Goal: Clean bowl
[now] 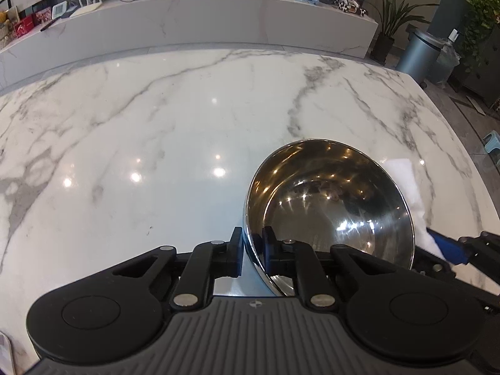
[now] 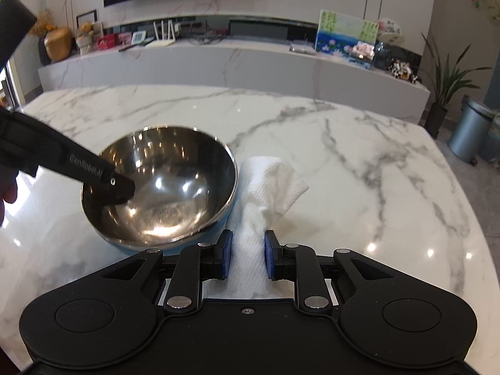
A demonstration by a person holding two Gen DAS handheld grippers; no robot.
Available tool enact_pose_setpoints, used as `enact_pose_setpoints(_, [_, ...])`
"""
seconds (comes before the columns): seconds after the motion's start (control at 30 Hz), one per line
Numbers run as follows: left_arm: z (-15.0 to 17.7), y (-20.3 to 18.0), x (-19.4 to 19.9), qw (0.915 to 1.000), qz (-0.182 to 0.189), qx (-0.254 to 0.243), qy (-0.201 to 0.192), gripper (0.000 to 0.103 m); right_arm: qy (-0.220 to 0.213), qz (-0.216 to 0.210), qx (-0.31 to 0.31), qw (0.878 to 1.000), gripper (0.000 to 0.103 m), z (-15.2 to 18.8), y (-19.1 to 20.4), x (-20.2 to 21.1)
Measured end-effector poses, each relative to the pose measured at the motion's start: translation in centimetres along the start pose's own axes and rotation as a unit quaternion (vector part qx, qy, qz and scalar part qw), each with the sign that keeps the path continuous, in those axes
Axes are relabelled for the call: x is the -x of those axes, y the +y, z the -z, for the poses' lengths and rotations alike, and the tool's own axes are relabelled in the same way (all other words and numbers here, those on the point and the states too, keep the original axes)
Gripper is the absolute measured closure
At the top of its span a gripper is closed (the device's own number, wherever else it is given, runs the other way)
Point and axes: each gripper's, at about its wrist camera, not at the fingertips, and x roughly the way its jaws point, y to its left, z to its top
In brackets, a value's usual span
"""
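Observation:
A steel bowl [image 1: 331, 200] with a blue outer wall stands on the white marble table [image 1: 156, 131]. My left gripper [image 1: 252, 247] is shut on the bowl's near rim, one finger inside and one outside. In the right wrist view the bowl [image 2: 175, 184] is at centre left, with the left gripper's finger [image 2: 120, 187] reaching in over its left rim. My right gripper [image 2: 248, 250] is shut on a crumpled white paper towel [image 2: 268, 187], held just right of the bowl and outside it. The towel [image 1: 409, 187] also shows in the left wrist view behind the bowl's right side.
The marble table [image 2: 343, 143] stretches far and right of the bowl. A long white counter [image 2: 250, 65] with boxes, a router and pictures runs behind it. A grey bin [image 2: 468, 131] and potted plants [image 2: 443, 87] stand on the floor at the right.

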Motion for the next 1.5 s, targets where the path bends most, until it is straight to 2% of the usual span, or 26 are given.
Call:
enact_pose_setpoints(0.3, [0.3,0.2,-0.2,1.0,-0.002,-0.001,0.008,0.09,0.024,-0.012,0.024,0.999,0.084,0.6,1.2,-1.2])
enact_pose_setpoints(0.43, [0.5,0.5,-0.4,0.9996,0.0,0.012,0.026,0.071,0.043,-0.016,0.032,0.998,0.084,1.0,1.6,-2.0])
enact_pose_setpoints(0.53, [0.7,0.7,-0.5,0.9992,0.009,0.017,0.035,0.068,0.049,-0.016,0.037,0.998,0.084,1.2,1.8,-2.3])
enact_pose_setpoints(0.7, [0.8,0.7,-0.4,0.9992,0.011,0.011,0.036,0.07,0.048,-0.017,0.035,0.998,0.084,1.1,1.8,-2.1])
enact_pose_setpoints(0.8, [0.7,0.5,-0.3,0.9995,0.011,0.002,0.03,0.081,0.041,-0.018,0.034,0.998,0.084,0.9,1.8,-1.7])
enact_pose_setpoints(0.87, [0.6,0.3,-0.3,0.9996,0.01,-0.006,0.026,0.085,0.028,-0.014,0.029,0.999,0.084,0.6,1.4,-1.2])
enact_pose_setpoints(1.03, [0.4,0.2,-0.1,0.9996,-0.001,-0.023,0.017,0.088,-0.008,-0.005,0.016,1.0,0.084,-0.3,0.4,0.2])
enact_pose_setpoints(1.17, [0.4,0.0,-0.1,0.9992,-0.008,-0.037,0.009,0.089,-0.019,-0.009,0.021,1.0,0.084,-0.6,0.3,0.9])
enact_pose_setpoints(1.33, [0.4,0.1,-0.1,0.9994,-0.007,-0.033,0.01,0.088,-0.004,-0.014,0.037,0.999,0.084,-0.2,0.9,0.2])
enact_pose_setpoints(1.4, [0.4,0.2,-0.2,0.9995,-0.005,-0.026,0.018,0.086,0.003,-0.016,0.043,0.999,0.084,0.0,1.2,-0.2])
enact_pose_setpoints(1.5, [0.5,0.2,-0.5,0.9994,0.0,-0.017,0.03,0.075,0.017,-0.022,0.05,0.998,0.084,0.4,1.7,-0.9])
